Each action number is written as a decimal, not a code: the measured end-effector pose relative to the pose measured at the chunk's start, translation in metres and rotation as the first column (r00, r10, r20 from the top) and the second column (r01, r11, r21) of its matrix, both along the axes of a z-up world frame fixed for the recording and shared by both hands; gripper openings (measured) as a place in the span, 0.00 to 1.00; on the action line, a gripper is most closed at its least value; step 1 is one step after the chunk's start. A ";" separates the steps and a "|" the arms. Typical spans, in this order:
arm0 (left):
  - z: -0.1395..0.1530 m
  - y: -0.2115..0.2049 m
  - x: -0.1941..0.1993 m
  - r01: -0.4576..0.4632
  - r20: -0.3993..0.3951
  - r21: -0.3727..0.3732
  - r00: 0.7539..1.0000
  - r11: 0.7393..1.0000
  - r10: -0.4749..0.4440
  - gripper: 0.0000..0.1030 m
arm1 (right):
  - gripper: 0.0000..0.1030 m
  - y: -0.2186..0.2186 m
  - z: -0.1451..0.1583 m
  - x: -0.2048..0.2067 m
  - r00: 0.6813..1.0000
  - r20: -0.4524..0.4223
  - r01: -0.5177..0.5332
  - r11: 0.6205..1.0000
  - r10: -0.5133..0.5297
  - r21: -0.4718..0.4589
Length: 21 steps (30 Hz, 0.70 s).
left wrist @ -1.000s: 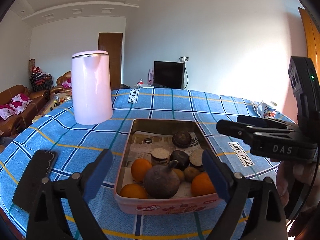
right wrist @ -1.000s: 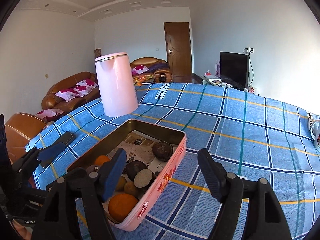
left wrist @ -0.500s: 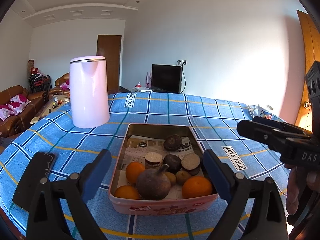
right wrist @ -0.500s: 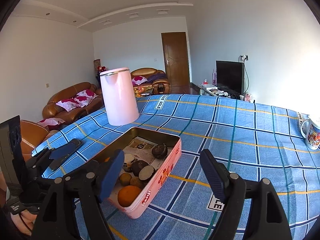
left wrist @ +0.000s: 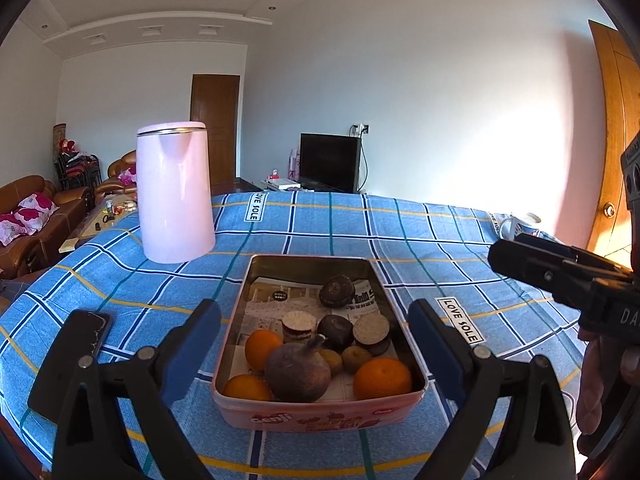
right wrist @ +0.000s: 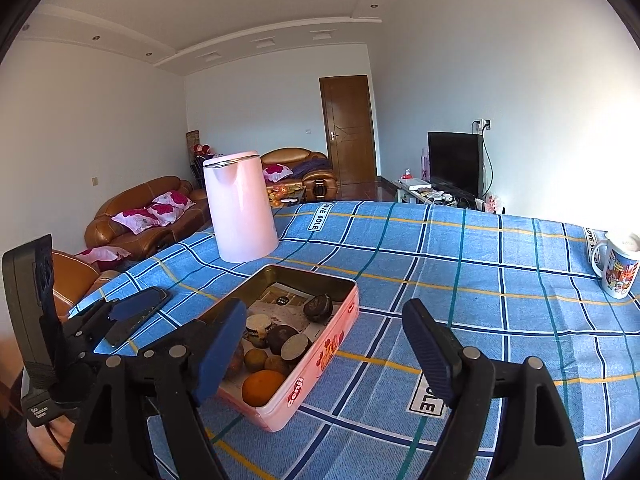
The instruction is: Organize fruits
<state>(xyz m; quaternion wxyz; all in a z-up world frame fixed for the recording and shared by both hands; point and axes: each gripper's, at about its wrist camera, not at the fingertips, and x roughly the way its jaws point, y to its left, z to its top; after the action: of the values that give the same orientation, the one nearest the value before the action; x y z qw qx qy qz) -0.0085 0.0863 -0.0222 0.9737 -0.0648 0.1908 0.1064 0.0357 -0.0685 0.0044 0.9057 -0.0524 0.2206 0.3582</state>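
A pink tin [left wrist: 320,414] [right wrist: 320,354] sits on the blue checked tablecloth and holds the fruit: oranges [left wrist: 382,378] [right wrist: 263,387], a dark round fruit with a stem [left wrist: 298,372], halved dark fruits [left wrist: 371,329] and small brown ones. My left gripper [left wrist: 314,354] is open and empty, its fingers either side of the tin's near end, held above it. My right gripper [right wrist: 324,354] is open and empty, to the right of the tin. The right gripper also shows at the right edge of the left wrist view [left wrist: 560,276].
A tall pink kettle [left wrist: 174,192] [right wrist: 240,208] stands behind the tin to the left. A black phone [left wrist: 72,356] [right wrist: 136,314] lies at the near left edge. A printed mug [right wrist: 618,268] stands at the far right. Sofas and a TV lie beyond the table.
Both grippers have pulled back and risen away from the tin, so it looks smaller and farther. Both stayed open and empty. The fruit has not moved.
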 end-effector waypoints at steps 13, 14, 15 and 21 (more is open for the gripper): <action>0.002 -0.003 0.001 0.003 -0.002 0.006 1.000 1.000 -0.003 0.94 | 0.79 -0.004 0.004 -0.004 1.000 0.009 0.004 1.000 -0.004 0.006; 0.002 -0.003 0.001 0.005 -0.003 0.006 1.000 1.000 -0.005 0.94 | 0.79 -0.004 0.003 -0.004 1.000 0.010 0.005 1.000 -0.005 0.006; 0.002 -0.004 0.001 0.006 -0.004 0.007 1.000 1.000 -0.006 0.95 | 0.79 -0.005 0.003 -0.004 1.000 0.009 0.006 1.000 -0.006 0.008; 0.004 -0.007 -0.001 0.010 -0.002 0.015 1.000 1.000 -0.009 0.98 | 0.80 -0.009 0.001 -0.004 1.000 0.004 0.011 1.000 -0.011 0.016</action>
<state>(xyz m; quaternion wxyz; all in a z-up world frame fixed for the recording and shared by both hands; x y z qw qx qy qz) -0.0091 0.0797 -0.0187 0.9745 -0.0567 0.1912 0.1032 0.0313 -0.0776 0.0051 0.9085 -0.0447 0.2160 0.3550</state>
